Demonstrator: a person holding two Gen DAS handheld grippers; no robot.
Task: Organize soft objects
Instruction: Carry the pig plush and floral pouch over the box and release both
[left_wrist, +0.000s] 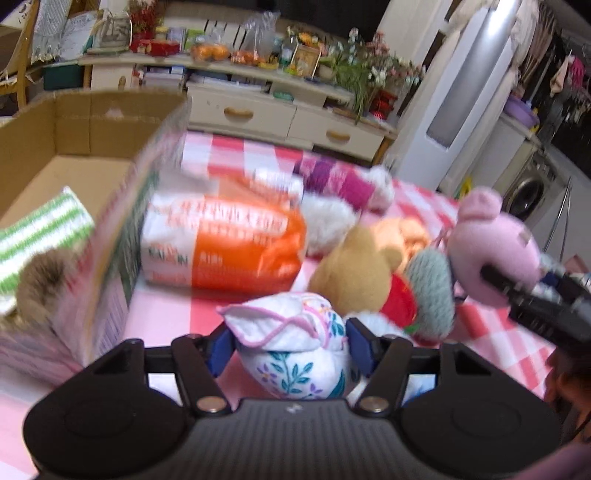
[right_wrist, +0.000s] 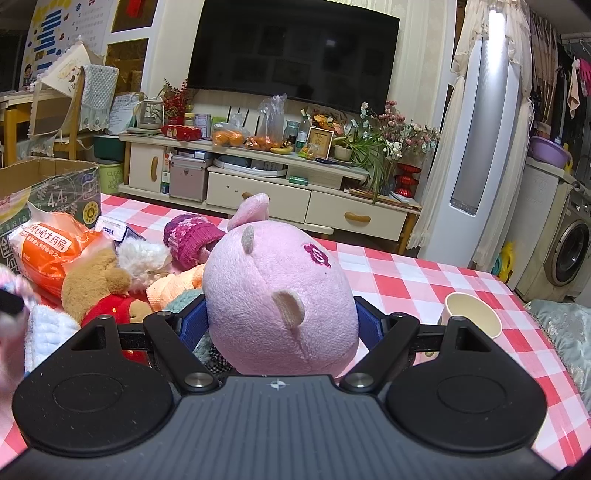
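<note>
My left gripper (left_wrist: 291, 345) is shut on a white floral cloth bundle (left_wrist: 295, 354) with pink trim, held above the checkered table beside the cardboard box (left_wrist: 74, 122). The box holds a green-striped cloth (left_wrist: 40, 229) and a brown furry item (left_wrist: 40, 280). My right gripper (right_wrist: 280, 325) is shut on a pink plush pig (right_wrist: 280, 291), also in the left wrist view (left_wrist: 495, 251). On the table lie a tan bear in red (left_wrist: 362, 273), an orange-white soft pack (left_wrist: 225, 243), a magenta knit hat (right_wrist: 192, 240) and a white fluffy toy (right_wrist: 144, 258).
A red-and-white checkered cloth (right_wrist: 406, 273) covers the table. A paper cup (right_wrist: 472, 317) stands at the right. Behind the table are a cream TV cabinet (right_wrist: 258, 192), a TV, a white tower unit (right_wrist: 480, 147) and a washing machine (right_wrist: 565, 254).
</note>
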